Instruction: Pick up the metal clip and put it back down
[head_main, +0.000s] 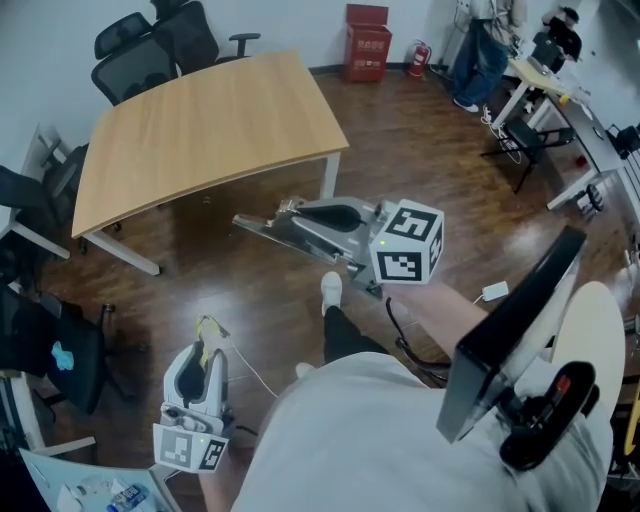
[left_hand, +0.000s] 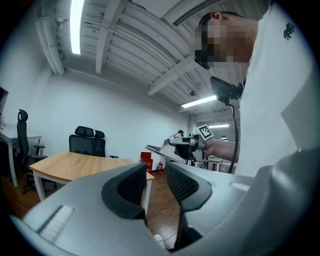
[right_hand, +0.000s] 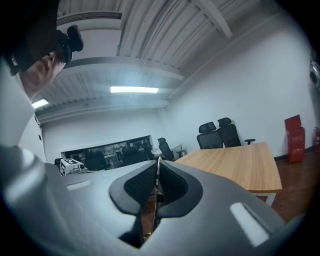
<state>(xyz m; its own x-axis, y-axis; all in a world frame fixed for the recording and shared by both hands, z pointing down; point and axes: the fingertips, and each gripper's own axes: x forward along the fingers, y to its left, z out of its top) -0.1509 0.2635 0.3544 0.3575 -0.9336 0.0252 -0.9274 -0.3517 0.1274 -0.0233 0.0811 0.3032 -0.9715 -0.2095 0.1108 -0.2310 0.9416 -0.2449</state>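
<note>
My right gripper (head_main: 243, 222) is held out over the dark wood floor, level with the table's near corner, and points left. In the right gripper view its jaws (right_hand: 157, 175) are shut on a thin metal clip (right_hand: 158, 162), seen edge-on as a bright sliver between the black pads. The left gripper view catches that gripper (left_hand: 155, 150) from the side at mid-height. My left gripper (head_main: 210, 345) hangs low at the lower left and points up. Its ribbed pads (left_hand: 132, 186) stand apart with nothing between them.
A bare light wooden table (head_main: 200, 130) stands ahead on white legs, with black office chairs (head_main: 160, 45) behind it and at the left. A red crate (head_main: 367, 40) sits by the far wall. My white shoe (head_main: 331, 290) is below the right gripper. Desks and a person are at the top right.
</note>
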